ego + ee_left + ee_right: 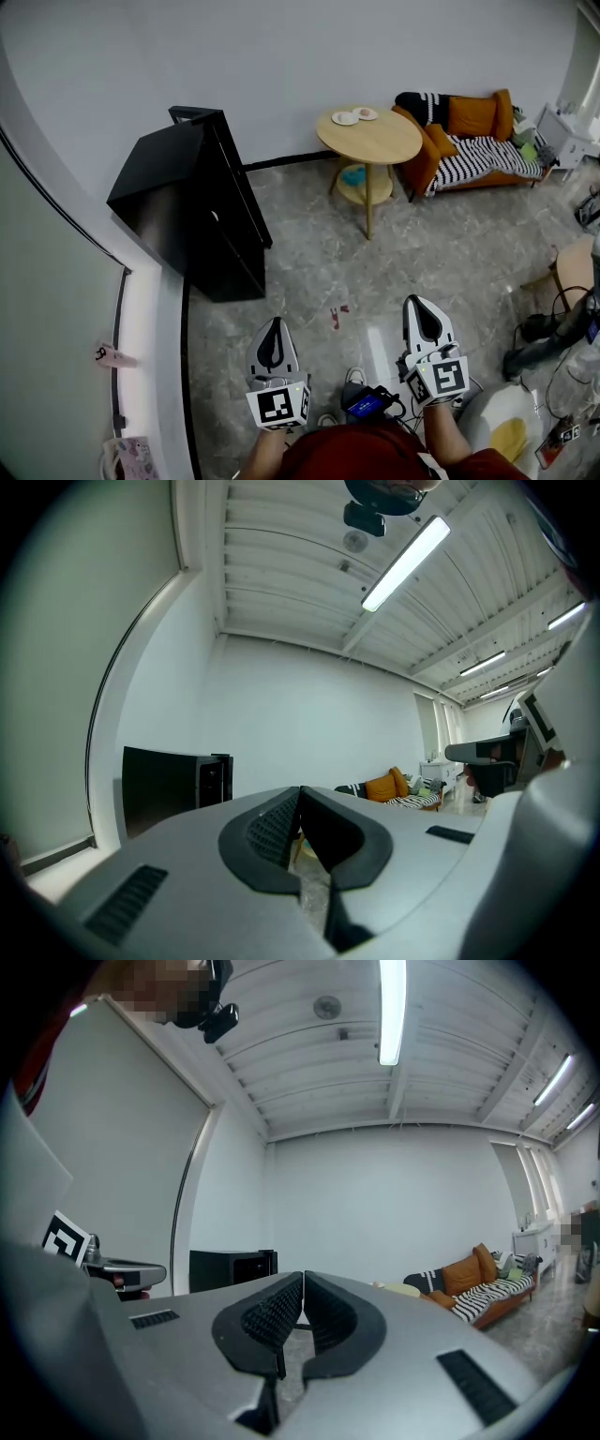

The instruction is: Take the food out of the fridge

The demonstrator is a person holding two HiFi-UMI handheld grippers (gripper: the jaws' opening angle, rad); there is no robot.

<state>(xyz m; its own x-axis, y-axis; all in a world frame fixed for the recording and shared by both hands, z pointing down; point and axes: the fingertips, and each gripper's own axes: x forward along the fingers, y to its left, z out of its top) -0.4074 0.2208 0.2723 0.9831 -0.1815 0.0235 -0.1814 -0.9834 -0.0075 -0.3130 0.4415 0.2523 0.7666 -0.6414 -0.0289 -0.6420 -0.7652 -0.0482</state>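
Observation:
A small black fridge (192,202) stands on the floor against the white wall, ahead and to my left; its door looks closed and no food shows. It also appears as a dark box in the left gripper view (173,780) and the right gripper view (230,1267). My left gripper (273,323) is held low near my body, well short of the fridge, its jaws together and empty (300,794). At the same height to the right, my right gripper (419,302) is likewise shut on nothing (303,1279).
A round wooden table (370,141) with two small plates (345,118) stands beyond the fridge to the right. An orange sofa (469,141) with a striped blanket lies behind it. Cables and gear (553,328) crowd the right side, by a wooden stool (574,267).

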